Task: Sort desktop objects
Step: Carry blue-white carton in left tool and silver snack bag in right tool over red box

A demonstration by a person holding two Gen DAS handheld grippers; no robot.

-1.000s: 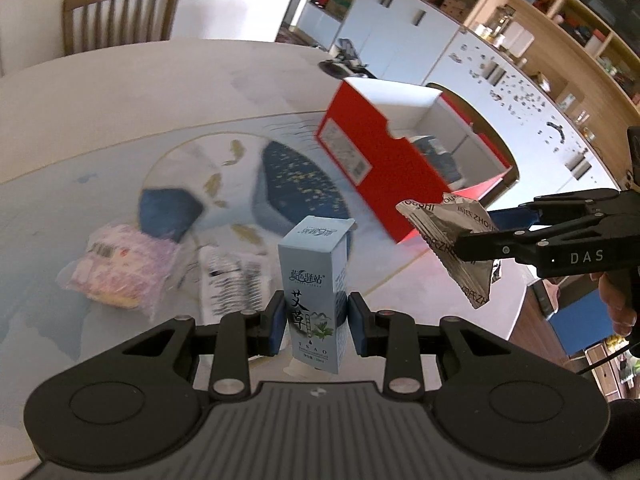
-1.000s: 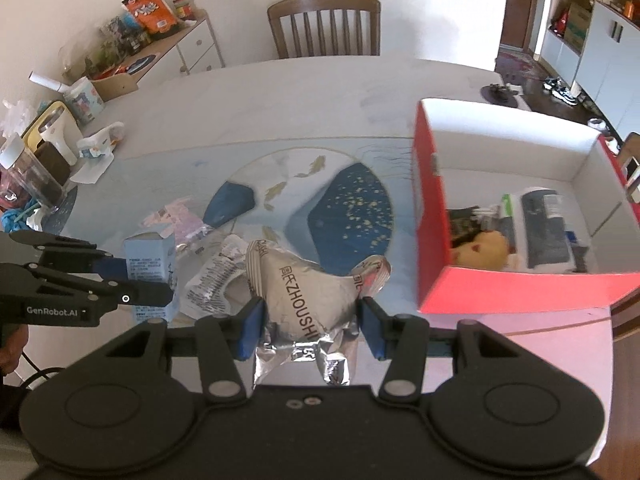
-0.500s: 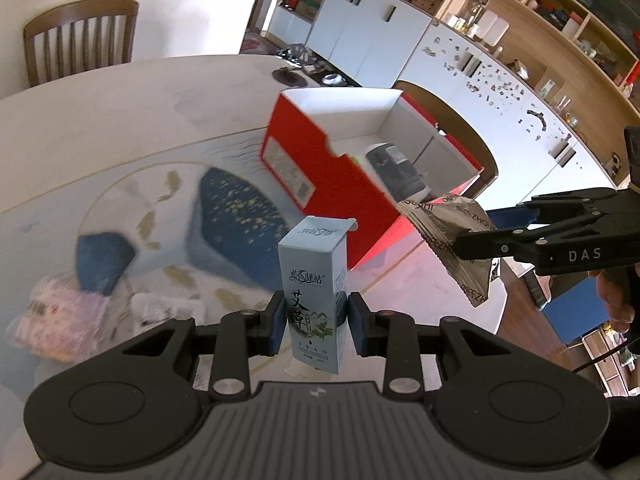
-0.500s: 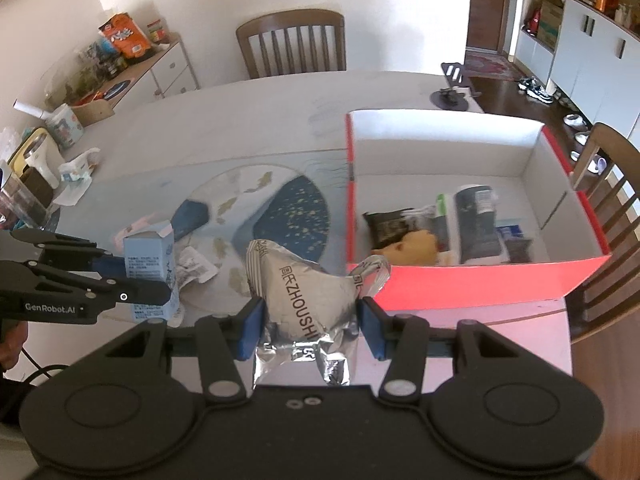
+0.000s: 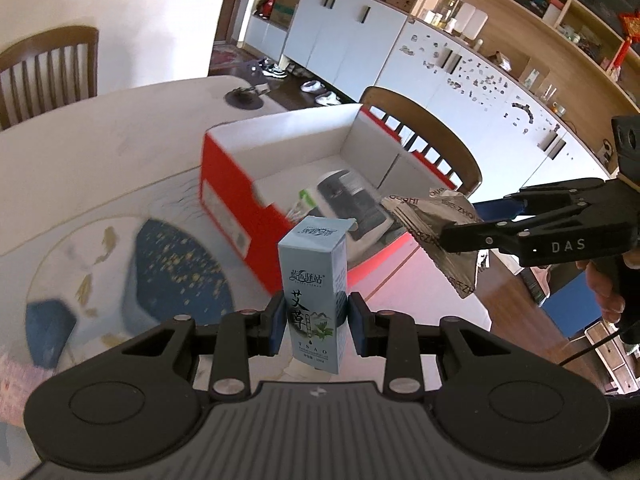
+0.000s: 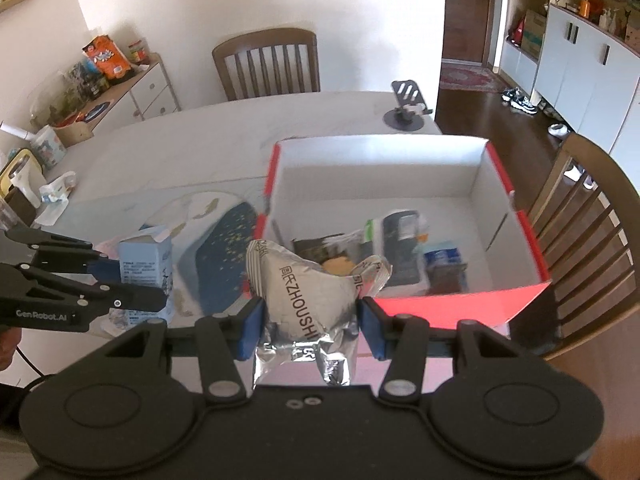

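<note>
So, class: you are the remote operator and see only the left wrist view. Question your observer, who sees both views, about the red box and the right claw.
Operator: What lies in the red box besides the dark pack?
Observer: A blue packet, right of that pack, by the near wall.
Operator: How does the right claw hold the foil pouch?
Observer: Its pads press both sides, with the printing facing the camera.
Operator: And off to the left?
Observer: A sideboard carrying an orange snack bag.
</note>
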